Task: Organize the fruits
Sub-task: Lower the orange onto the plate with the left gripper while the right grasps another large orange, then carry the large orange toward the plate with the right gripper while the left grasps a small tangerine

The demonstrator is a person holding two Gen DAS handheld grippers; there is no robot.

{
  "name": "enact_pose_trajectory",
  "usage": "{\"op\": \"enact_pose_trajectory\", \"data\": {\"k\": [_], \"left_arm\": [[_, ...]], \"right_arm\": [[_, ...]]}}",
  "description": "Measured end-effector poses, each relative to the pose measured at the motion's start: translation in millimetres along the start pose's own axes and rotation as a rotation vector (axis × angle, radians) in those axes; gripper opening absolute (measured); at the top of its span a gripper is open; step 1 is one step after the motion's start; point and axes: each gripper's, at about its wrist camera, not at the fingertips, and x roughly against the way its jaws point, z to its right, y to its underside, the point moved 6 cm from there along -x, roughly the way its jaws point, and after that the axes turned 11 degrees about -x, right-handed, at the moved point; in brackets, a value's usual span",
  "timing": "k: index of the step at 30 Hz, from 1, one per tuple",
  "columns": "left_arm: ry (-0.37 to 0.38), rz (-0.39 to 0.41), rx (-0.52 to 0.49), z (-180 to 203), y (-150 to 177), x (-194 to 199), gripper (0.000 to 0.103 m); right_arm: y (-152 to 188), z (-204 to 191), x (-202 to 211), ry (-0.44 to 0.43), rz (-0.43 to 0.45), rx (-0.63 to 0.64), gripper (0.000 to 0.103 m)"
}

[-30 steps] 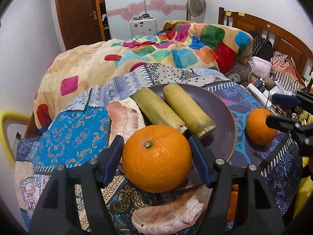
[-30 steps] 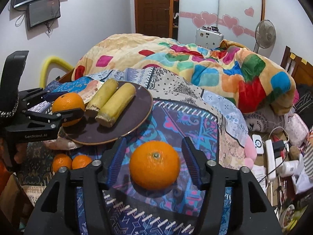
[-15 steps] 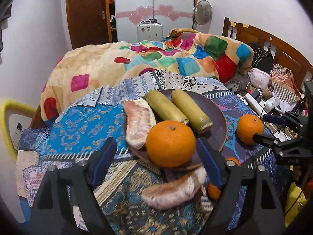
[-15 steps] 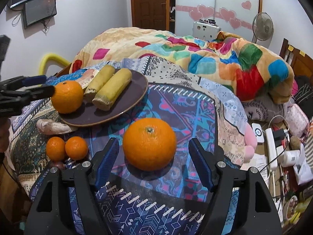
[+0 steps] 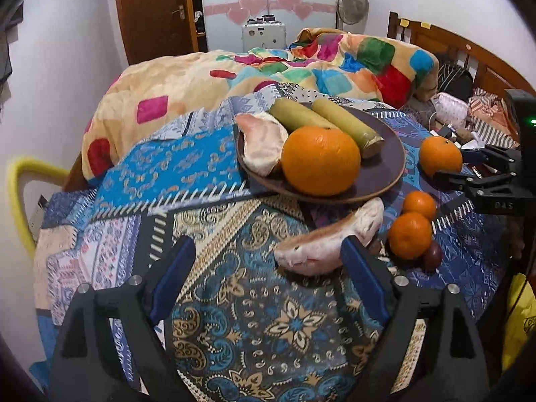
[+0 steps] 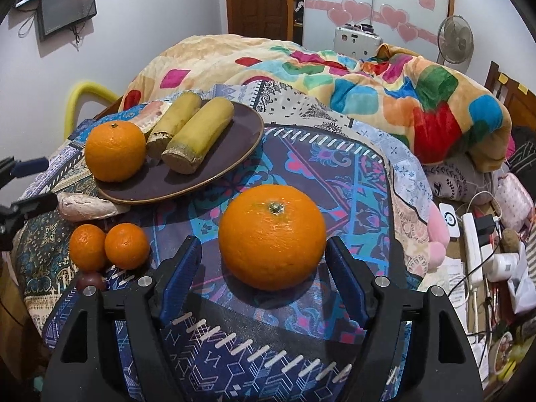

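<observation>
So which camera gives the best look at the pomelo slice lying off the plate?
Left wrist: the pale pink pomelo slice lies whole on the cloth beside the dark brown plate. Right wrist shows only its end under the rim.

a home bedroom: a bed (image 5: 469, 63) with a wooden headboard and a bright patchwork quilt (image 6: 335, 77), a wooden door (image 5: 154, 10), a wardrobe (image 6: 368, 0) with pink heart stickers, a standing fan (image 6: 455, 40), and a wall-mounted tv (image 6: 67, 6).
</observation>
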Motion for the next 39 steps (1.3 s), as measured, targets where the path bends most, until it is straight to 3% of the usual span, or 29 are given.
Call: {"op": "enact_pose_trajectory", "data": {"k": [8,10,12,14,19,39], "left_arm": [[0.008,-0.016,-0.021,8,11,-10,0.090],[-0.011,0.000,-0.036,10,6,-11,0.080],[0.010,0.000,-0.049,15,3,-14,0.063],[0.038,-0.003,-0.066,21,1,-19,0.060],[0.039,-0.008,-0.097,31,-3,-24,0.060],[0.171,0.023,0.020,63,-12,3,0.060]], "right_arm": [[-2,2,-11,-0.003,-0.037,-0.027,0.072],[-1,4,-12,-0.009,-0.041,-0.043,0.066],[-1,6,-10,-0.008,-0.035,-0.054,0.063],[-1,6,-10,-0.010,-0.033,-0.055,0.062],[0,4,-9,-0.005,-0.028,-0.041,0.061],[29,-4,21,-0.062,-0.021,0.000,0.060]]}}
